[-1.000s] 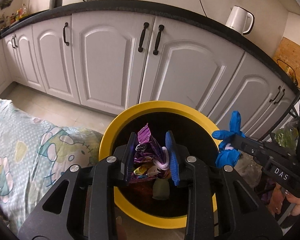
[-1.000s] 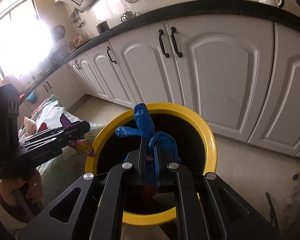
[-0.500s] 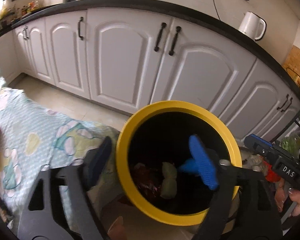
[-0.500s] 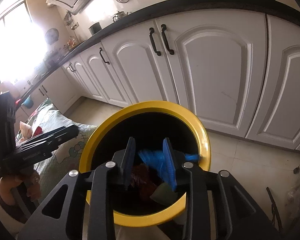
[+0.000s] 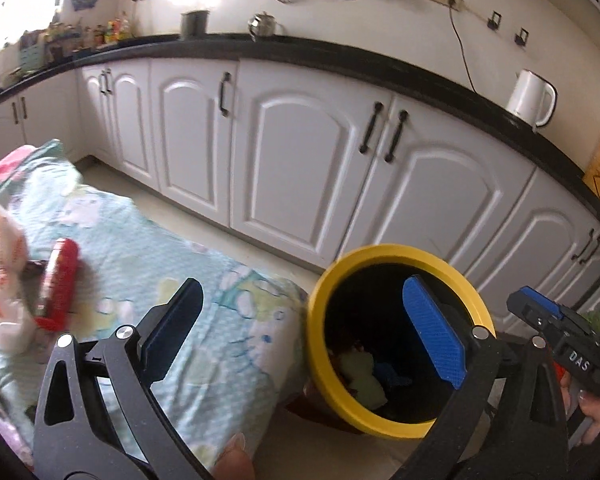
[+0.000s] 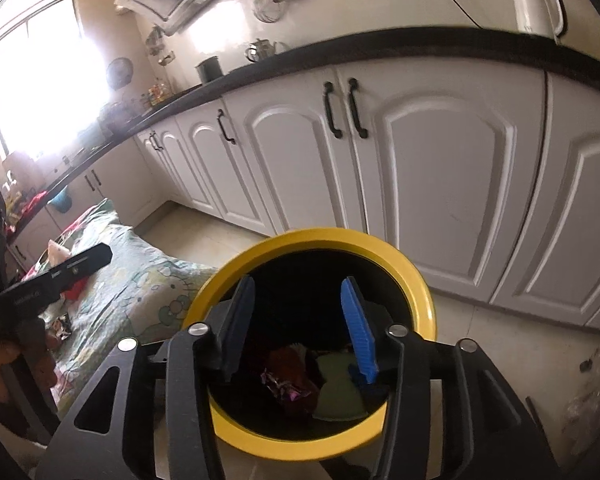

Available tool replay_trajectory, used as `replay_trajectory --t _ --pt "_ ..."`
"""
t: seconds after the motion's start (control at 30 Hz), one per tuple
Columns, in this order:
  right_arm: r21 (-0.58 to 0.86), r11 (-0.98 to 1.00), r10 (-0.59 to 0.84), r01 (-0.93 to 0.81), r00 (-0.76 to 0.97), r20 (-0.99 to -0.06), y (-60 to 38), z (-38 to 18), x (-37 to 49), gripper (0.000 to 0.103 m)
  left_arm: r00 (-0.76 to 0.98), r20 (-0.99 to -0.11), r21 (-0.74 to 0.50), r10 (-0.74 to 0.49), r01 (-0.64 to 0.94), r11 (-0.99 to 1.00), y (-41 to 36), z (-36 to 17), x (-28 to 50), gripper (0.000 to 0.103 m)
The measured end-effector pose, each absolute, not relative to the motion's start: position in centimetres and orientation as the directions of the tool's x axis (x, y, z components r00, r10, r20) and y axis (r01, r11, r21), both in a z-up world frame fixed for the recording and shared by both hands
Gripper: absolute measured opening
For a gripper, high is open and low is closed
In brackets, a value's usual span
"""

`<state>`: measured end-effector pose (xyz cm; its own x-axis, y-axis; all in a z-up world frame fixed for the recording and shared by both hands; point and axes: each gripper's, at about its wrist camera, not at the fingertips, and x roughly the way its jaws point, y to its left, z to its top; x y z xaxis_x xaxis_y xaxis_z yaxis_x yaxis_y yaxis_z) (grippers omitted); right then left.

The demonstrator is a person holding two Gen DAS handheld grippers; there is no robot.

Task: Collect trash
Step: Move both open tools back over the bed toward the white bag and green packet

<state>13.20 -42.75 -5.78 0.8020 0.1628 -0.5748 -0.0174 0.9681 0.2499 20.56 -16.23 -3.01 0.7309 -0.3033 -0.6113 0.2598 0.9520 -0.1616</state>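
Observation:
A black bin with a yellow rim stands on the floor beside a cloth-covered table. Inside lie a purple wrapper, a pale green piece and a blue glove. My left gripper straddles the bin's left rim and the table corner; its jaws are opening wide with nothing between them. My right gripper hangs over the bin mouth, jaws opening and empty. A red item and a white bag lie on the cloth at the left.
White cabinet doors under a black counter run behind the bin. A white kettle stands on the counter. Bare tiled floor lies right of the bin, with a clear plastic bag at the far right.
The left gripper released the purple wrapper into the bin, opened wide and swung left and up. The right gripper released the blue glove into the bin and opened.

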Motion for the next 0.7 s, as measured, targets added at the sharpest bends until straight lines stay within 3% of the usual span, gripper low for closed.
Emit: replay_trajectory --t 0.7 --pt "0.191 0.928 0.371 -0.319 0.765 -0.526 -29.7 -1.9 13.6 0.057 0.848 -0.52 -0.192 -0.107 0.006 0.981 -3.5 0.2 18.3 0.092"
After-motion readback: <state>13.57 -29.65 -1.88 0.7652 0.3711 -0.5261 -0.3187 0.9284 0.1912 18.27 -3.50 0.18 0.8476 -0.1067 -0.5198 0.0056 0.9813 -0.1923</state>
